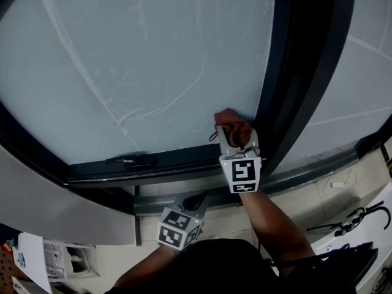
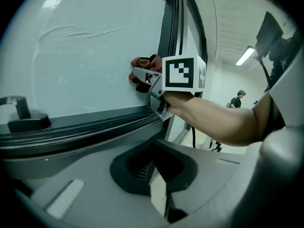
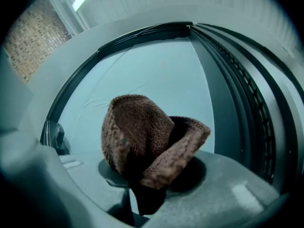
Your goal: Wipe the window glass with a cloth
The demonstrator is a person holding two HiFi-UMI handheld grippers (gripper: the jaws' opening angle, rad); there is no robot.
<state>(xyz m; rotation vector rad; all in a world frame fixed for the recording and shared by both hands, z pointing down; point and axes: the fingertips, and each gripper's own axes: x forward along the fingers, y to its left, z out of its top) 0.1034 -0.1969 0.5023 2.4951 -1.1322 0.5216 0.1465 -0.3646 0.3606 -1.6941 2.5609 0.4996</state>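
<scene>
The pale window glass (image 1: 153,60) fills most of the head view and carries faint streaks. My right gripper (image 1: 236,144) is shut on a brown knitted cloth (image 1: 232,125) and presses it against the pane's lower right corner, beside the dark vertical frame (image 1: 300,84). In the right gripper view the cloth (image 3: 142,141) bulges out of the gripper (image 3: 147,186) in front of the glass (image 3: 156,75). My left gripper (image 1: 196,199) hangs lower, under the sill, shut and holding nothing. From the left gripper (image 2: 154,172) I see the cloth (image 2: 145,72) on the glass (image 2: 85,56).
A dark window handle (image 1: 131,160) lies on the bottom frame left of the cloth. White equipment (image 1: 49,259) stands at the lower left, and black cables (image 1: 349,222) lie on the floor at the lower right. A person (image 2: 236,101) stands far off down the room.
</scene>
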